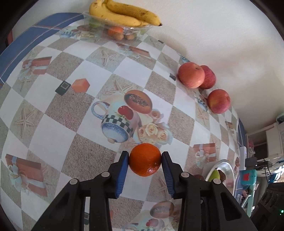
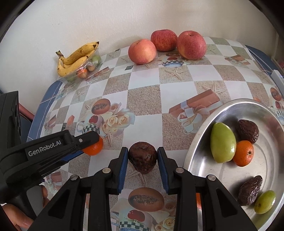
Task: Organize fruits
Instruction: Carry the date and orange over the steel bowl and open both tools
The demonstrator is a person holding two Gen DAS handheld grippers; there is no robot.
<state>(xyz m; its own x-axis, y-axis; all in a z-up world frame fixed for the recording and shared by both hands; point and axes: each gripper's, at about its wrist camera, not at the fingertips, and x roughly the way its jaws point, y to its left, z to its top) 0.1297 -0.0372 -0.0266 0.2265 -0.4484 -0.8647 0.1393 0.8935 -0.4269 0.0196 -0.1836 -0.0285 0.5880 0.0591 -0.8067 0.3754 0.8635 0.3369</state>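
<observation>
My left gripper (image 1: 144,157) is shut on a small orange (image 1: 144,159), held just above the patterned tablecloth. From the right wrist view the same left gripper (image 2: 92,142) shows at the left with the orange (image 2: 94,148) peeking out under its finger. My right gripper (image 2: 142,154) is shut on a dark wrinkled fruit (image 2: 142,156). A steel bowl (image 2: 200,140) at the right holds green fruits, an orange and two more dark wrinkled fruits. Three red apples (image 2: 166,45) sit by the wall.
A clear plastic tray (image 1: 113,30) with bananas (image 1: 122,15) on top and small fruits inside stands at the far corner against the white wall. The steel bowl's rim (image 1: 225,168) shows at the lower right of the left wrist view. A hand (image 2: 16,216) holds the left gripper.
</observation>
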